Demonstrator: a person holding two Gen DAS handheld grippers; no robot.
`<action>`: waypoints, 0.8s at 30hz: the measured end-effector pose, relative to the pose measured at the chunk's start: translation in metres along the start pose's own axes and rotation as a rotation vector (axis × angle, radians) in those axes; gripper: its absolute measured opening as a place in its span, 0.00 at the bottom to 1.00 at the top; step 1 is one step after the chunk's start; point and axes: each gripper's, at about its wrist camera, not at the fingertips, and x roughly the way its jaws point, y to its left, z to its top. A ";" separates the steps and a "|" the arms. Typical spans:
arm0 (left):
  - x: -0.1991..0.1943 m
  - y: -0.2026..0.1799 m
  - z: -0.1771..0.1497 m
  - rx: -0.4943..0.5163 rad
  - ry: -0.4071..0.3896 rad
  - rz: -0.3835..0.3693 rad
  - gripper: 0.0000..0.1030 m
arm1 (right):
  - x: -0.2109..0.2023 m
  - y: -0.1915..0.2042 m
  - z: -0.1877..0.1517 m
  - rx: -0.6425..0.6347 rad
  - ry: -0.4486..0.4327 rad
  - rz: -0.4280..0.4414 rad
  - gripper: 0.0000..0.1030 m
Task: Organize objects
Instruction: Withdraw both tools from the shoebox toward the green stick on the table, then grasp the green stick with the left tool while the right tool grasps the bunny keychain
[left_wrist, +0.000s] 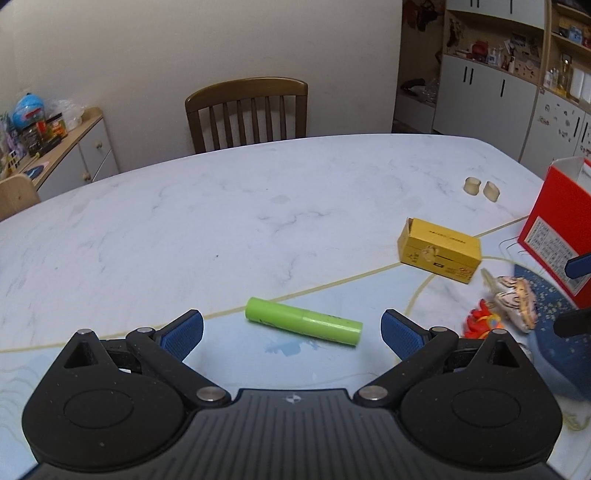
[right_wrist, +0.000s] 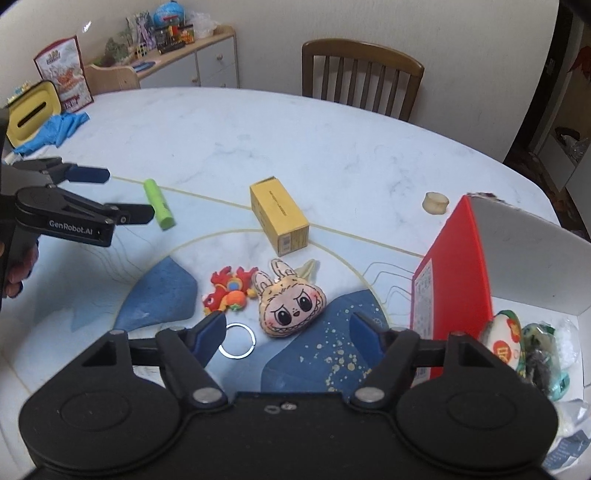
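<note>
The left gripper (left_wrist: 291, 330) hangs low over the table (left_wrist: 221, 206) with its jaws wide apart and nothing between them; the green tube (left_wrist: 303, 322) lies on its side just beyond the blue pads, level with the gap, which reads as lining up for a sideways pinch; on this gripper's black body, seen from the right wrist view, "GenRobot.AI" is printed in white. The right gripper (right_wrist: 288, 332) is likewise parted and empty, its gap aimed at the rabbit-faced plush charm (right_wrist: 291, 304), which lies flat just ahead with its metal key ring (right_wrist: 236, 340) beside the left pad; the red dragon toy (right_wrist: 227, 291) touches the charm's left side. Farther off the yellow carton (right_wrist: 279, 218) lies on its long side, its printing too small to read. To the right stands the open red box (right_wrist: 461, 266), already holding several small packets, so it is probably the destination; its label is illegible. Two cream stoppers (left_wrist: 482, 188) sit far right.
</note>
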 end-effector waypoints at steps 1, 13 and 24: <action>0.003 0.001 0.000 0.007 0.001 -0.003 1.00 | 0.004 -0.001 0.001 -0.002 0.007 -0.005 0.68; 0.025 0.008 -0.002 0.047 0.010 -0.042 0.99 | 0.032 -0.010 0.008 0.014 0.048 0.007 0.64; 0.030 0.007 -0.006 0.047 0.005 -0.073 0.82 | 0.047 -0.013 0.012 0.024 0.053 0.033 0.51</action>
